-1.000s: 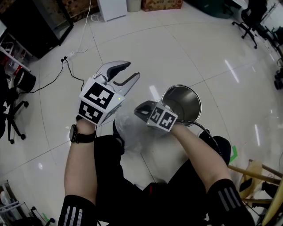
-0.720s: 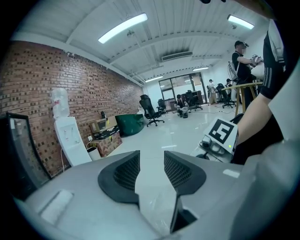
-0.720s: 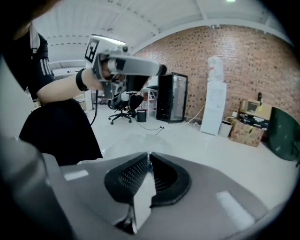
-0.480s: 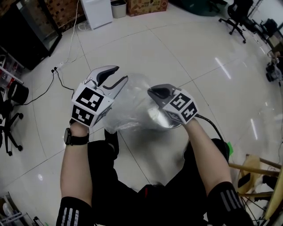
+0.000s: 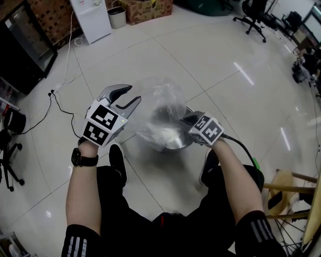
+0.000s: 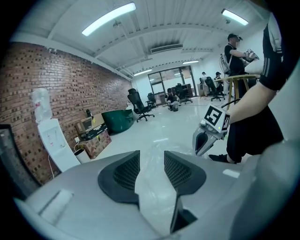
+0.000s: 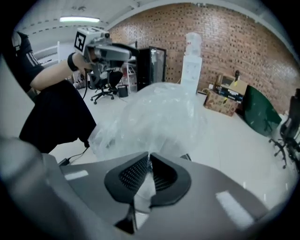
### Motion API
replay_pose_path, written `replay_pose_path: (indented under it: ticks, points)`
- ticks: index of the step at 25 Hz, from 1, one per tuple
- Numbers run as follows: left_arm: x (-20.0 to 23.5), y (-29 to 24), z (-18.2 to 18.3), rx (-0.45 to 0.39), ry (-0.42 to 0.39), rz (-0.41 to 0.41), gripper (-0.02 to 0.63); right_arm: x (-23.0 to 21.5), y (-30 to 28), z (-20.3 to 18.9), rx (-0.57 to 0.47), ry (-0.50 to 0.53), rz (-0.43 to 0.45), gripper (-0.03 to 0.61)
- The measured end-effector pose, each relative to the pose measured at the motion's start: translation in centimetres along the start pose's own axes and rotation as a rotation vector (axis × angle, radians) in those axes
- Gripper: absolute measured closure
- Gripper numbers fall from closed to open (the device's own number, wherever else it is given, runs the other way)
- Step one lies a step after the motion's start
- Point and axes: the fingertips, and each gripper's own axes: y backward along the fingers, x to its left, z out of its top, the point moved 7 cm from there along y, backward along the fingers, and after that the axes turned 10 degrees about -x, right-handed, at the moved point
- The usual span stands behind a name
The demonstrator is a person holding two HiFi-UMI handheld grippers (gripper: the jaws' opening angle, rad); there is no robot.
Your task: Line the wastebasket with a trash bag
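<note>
A clear trash bag (image 5: pixel 158 108) is puffed up with air and hangs over the round metal wastebasket (image 5: pixel 178 144) on the floor between my feet. My right gripper (image 5: pixel 184 118) is at the bag's right side, shut on a fold of its film; the right gripper view shows the film pinched between the pads (image 7: pixel 149 158) and the bag (image 7: pixel 154 117) swelling beyond. My left gripper (image 5: pixel 133 94) is at the bag's left edge with its jaws apart. In the left gripper view (image 6: pixel 151 154) loose film (image 6: pixel 153 185) lies in the gap, and the pads do not press on it.
The floor is glossy white tile. A white water dispenser (image 5: pixel 90 17), a small bin (image 5: pixel 117 16) and a cardboard box (image 5: pixel 148 7) stand at the far wall. A cable (image 5: pixel 59 103) trails at left, a wooden chair (image 5: pixel 291 193) at right, and office chairs (image 5: pixel 253 15) stand farther off.
The right gripper has swung up and rightward with the bag, which has filled with air and now hangs over the basket. The left gripper has come in to the bag's left edge.
</note>
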Motion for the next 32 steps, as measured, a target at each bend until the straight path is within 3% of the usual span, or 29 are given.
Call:
replay_pose_path:
  ticks: [6, 11, 14, 17, 20, 25, 28, 32]
  points:
    - [-2.2, -3.5, -0.5, 0.085, -0.054, -0.081, 0.430, 1.0, -2.5, -8.1, 0.249, 0.052, 0.080, 0.571]
    - [-4.5, -6.4, -2.5, 0.203, -0.082, -0.172, 0.405, 1.9, -3.7, -9.2, 0.291, 0.077, 0.120, 0.569]
    - [-5.2, -7.1, -3.1, 0.248, -0.096, -0.210, 0.405, 1.9, -3.3, -8.7, 0.297, 0.061, 0.129, 0.468]
    - [-5.3, -6.8, -3.0, 0.245, -0.087, -0.214, 0.405, 2.3, -1.6, -8.2, 0.309, 0.078, 0.180, 0.426]
    - [-5.1, -6.2, -3.1, 0.249, -0.088, -0.207, 0.405, 2.2, 1.2, -6.5, 0.260, 0.128, 0.221, 0.420]
    - [-4.7, -5.5, -3.8, 0.261, -0.045, -0.208, 0.405, 0.7, 6.1, -1.9, 0.162, 0.156, 0.179, 0.380]
    - [-4.7, -5.5, -5.9, 0.337, -0.007, -0.240, 0.394, 0.2, 8.1, -0.1, 0.161, 0.193, 0.161, 0.367]
    - [-5.1, -6.1, -9.0, 0.418, 0.044, -0.267, 0.377, -1.8, 8.2, 2.6, 0.066, 0.284, 0.053, 0.357]
